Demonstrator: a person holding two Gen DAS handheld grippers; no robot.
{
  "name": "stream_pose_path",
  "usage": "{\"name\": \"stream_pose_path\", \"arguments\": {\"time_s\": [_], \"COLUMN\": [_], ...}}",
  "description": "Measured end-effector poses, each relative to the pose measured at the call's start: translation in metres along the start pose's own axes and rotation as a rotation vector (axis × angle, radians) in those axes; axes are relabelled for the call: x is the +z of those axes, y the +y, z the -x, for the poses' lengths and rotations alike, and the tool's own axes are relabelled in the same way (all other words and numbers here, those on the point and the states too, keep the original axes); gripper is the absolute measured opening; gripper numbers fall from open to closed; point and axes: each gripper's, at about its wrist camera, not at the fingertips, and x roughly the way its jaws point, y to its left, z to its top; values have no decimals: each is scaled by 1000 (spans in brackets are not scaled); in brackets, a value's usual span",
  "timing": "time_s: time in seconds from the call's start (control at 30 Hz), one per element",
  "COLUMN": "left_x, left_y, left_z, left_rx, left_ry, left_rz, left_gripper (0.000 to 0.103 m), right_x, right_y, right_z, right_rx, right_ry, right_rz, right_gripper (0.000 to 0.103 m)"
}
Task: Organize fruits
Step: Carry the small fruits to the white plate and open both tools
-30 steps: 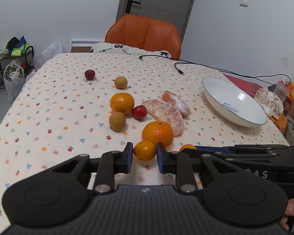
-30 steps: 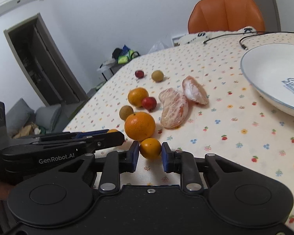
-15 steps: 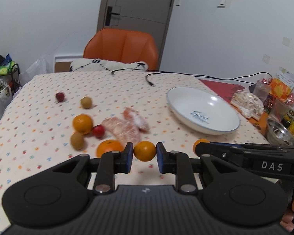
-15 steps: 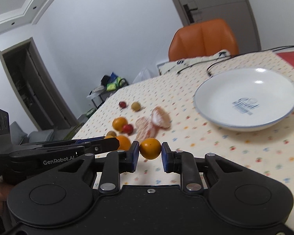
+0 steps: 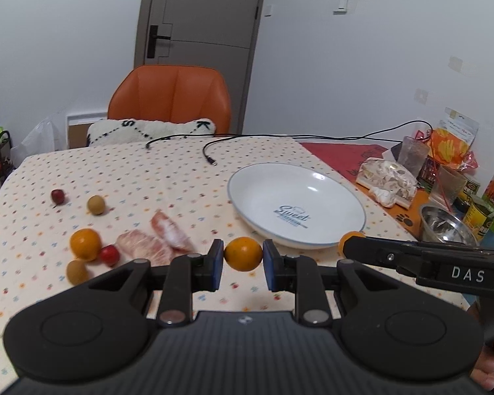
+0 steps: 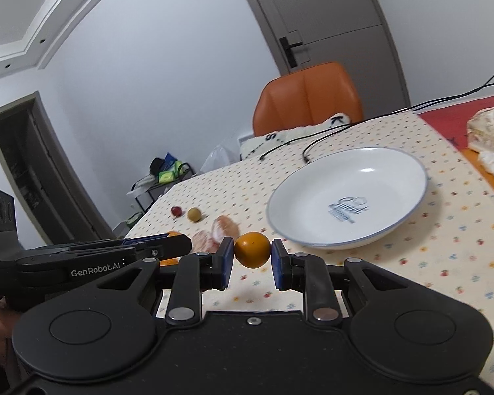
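Note:
In the left wrist view my left gripper (image 5: 243, 258) is shut on a small orange (image 5: 243, 251), held above the tablecloth just short of the near rim of the white plate (image 5: 263, 191). To its right, my right gripper (image 5: 354, 242) pinches a second small orange (image 5: 345, 238) beside the plate's near edge. The right wrist view shows that orange (image 6: 252, 247) between the right gripper's (image 6: 252, 256) blue pads, with the plate (image 6: 313, 194) ahead to the right. On the left lie an orange (image 5: 85, 244), peeled citrus segments (image 5: 141, 247), red fruits (image 5: 109, 254) and brown fruits (image 5: 77, 271).
An orange chair (image 5: 171, 98) with a white cushion stands at the far end. Black cables (image 5: 210, 159) trail across the cloth behind the plate. A steel bowl (image 5: 444, 222), cans and snack bags crowd the right edge. A person's hand (image 5: 487, 362) grips the right tool.
Both grippers have risen and swung right from the fruit cluster toward the plate, each still shut on its small orange. The loose fruit has not moved on the cloth.

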Motion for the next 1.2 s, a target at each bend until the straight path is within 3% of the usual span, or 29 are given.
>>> {"name": "stream_pose_path", "arguments": {"time_s": [0.4,1.1,1.2], "left_x": [14,28,28], "left_y": [-18,-22,-24], "left_z": [-24,-89,-97], "left_rx": [-17,-17,-20], "left_ry": [4,52,62], "left_rz": [-26,-12,-17], "left_gripper": [24,24,24], "right_x": [11,23,22], "right_y": [-28,-58,-63], "right_z": [-1,-46,-47], "right_rx": [-26,-52,-63], "right_ry": [-38,-25,-28], "right_rz": [-33,-57,-66], "right_gripper": [23,23,29]}}
